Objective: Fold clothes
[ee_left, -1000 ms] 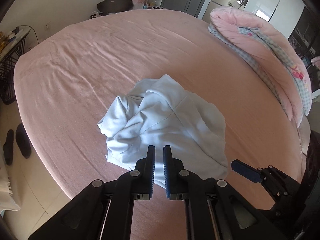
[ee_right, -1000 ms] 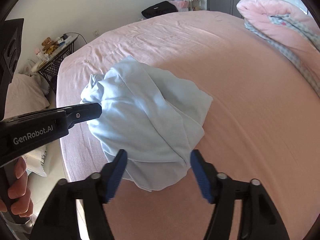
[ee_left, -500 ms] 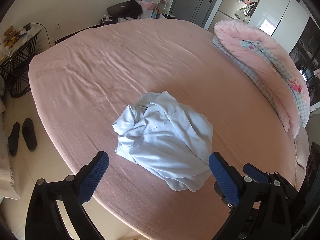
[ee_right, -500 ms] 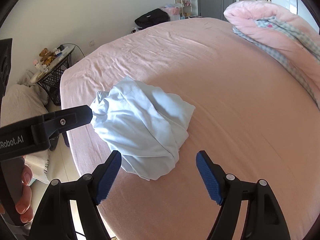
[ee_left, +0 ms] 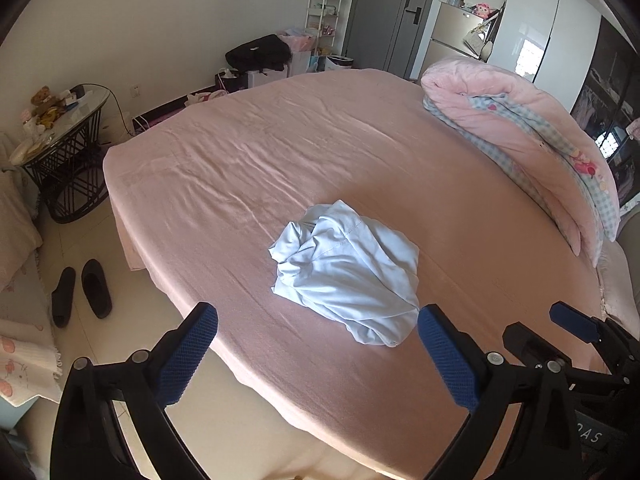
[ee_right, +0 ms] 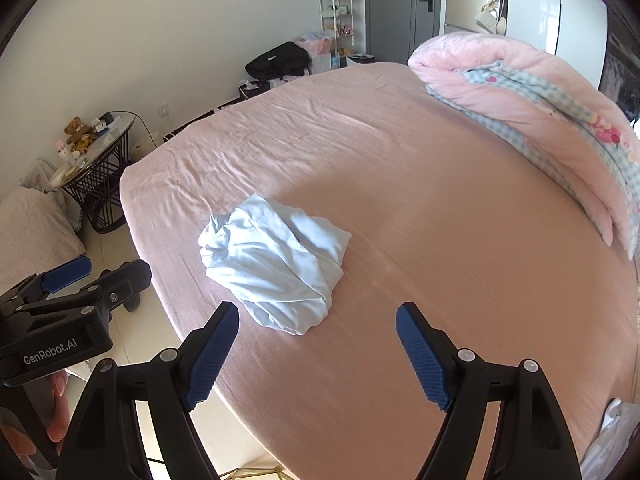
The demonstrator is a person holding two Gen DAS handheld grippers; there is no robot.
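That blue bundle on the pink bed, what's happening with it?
A person is folding clothes with a gripper in each hand. The light blue garment lies crumpled on the pink bed, not folded yet. The left gripper and the right gripper both hang open above it, holding nothing.

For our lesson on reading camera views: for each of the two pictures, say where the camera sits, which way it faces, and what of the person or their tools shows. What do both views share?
Left wrist view: sits on the left tool, looking down and forward over the bed at the shirt; its open fingers and the right tool show.
Right wrist view: sits on the right tool, facing the same way; its open fingers, the left tool and a hand show.
Shared: the crumpled shirt, bed, rolled quilt and side table.
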